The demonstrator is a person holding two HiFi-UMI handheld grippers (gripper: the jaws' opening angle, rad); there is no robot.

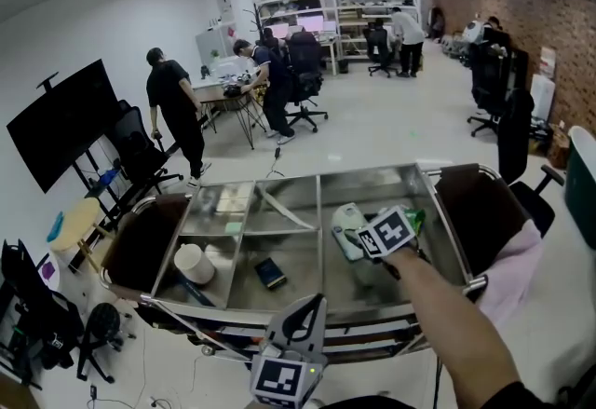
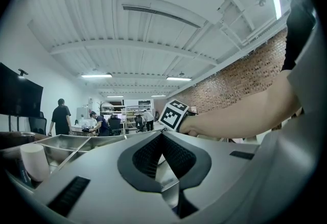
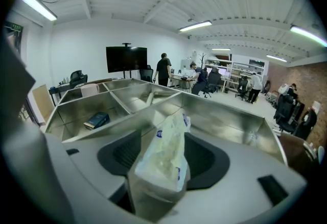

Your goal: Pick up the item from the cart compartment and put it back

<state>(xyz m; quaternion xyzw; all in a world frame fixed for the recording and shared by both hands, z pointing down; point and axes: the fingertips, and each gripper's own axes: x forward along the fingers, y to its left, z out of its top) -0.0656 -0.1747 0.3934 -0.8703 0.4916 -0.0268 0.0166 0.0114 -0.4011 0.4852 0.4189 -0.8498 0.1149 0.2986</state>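
Two grippers in view. Right gripper [image 3: 163, 168] reaches down into the right compartment of the metal cart [image 1: 279, 306]. Its jaws stand apart, released, with a white plastic packet [image 3: 168, 136] upright between them; gaps show on both sides, so the pads do not press on it. From the head view the packet [image 1: 348, 230] sits in that right compartment, toward its left wall, just beside the gripper's marker cube [image 1: 386, 232].

Left gripper [image 2: 162, 135] is clenched, jaw tips meeting, nothing between them. It is held level at the cart's near edge, well apart from the packet.

Middle compartment holds a small dark book [image 1: 270, 273], lying flat. Left compartment holds a white cup [image 1: 194, 263], upright, near side. Far across the room several people stand at desks [image 1: 223, 86]; a black screen [image 1: 63, 123] stands at the left.
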